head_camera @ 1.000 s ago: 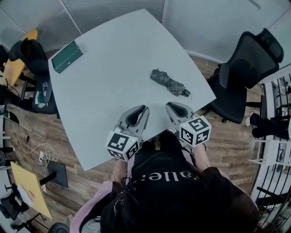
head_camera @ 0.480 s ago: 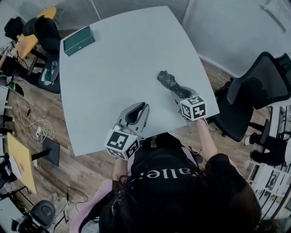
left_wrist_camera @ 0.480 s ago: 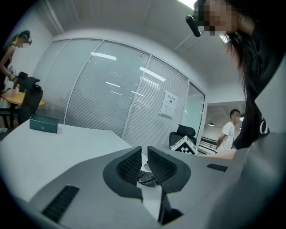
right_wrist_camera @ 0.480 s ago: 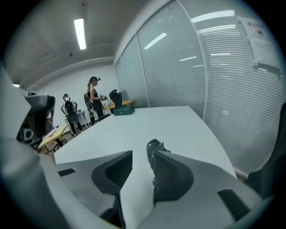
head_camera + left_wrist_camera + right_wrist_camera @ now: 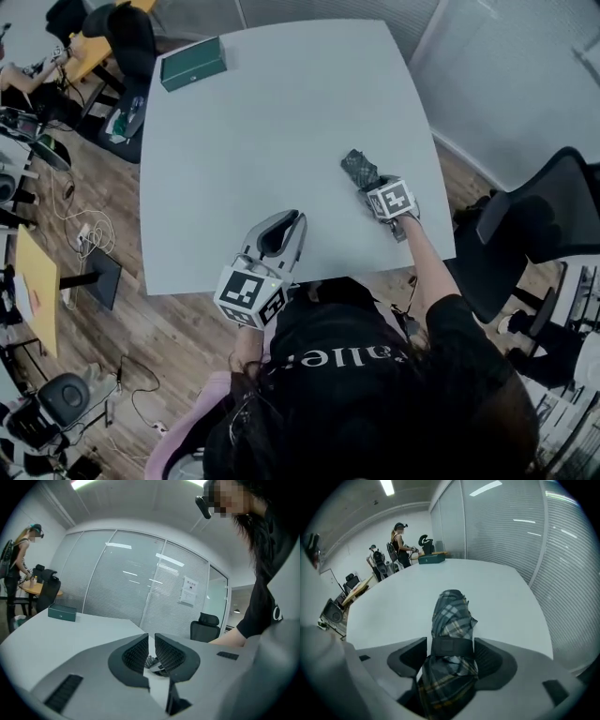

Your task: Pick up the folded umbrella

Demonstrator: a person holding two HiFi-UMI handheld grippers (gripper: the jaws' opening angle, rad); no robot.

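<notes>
The folded umbrella (image 5: 355,166), dark grey plaid with a black strap, lies on the pale grey table (image 5: 262,122) near its right edge. My right gripper (image 5: 369,186) has come down over its near end, pointing steeply down. In the right gripper view the umbrella (image 5: 451,620) lies between the jaws of the right gripper (image 5: 450,645), which are opening wide; the pads flank the strap without squeezing it. My left gripper (image 5: 296,219) hovers at the table's near edge, shut and holding nothing (image 5: 149,639).
A green box (image 5: 192,63) sits at the table's far left corner. A black office chair (image 5: 539,225) stands right of the table. More chairs, cables and a yellow table (image 5: 28,281) are at the left. People (image 5: 401,545) stand beyond the far end.
My right gripper moved forward and down from the table's near edge to the umbrella, and its jaws went from shut to wide open around it. The left gripper stayed in place.
</notes>
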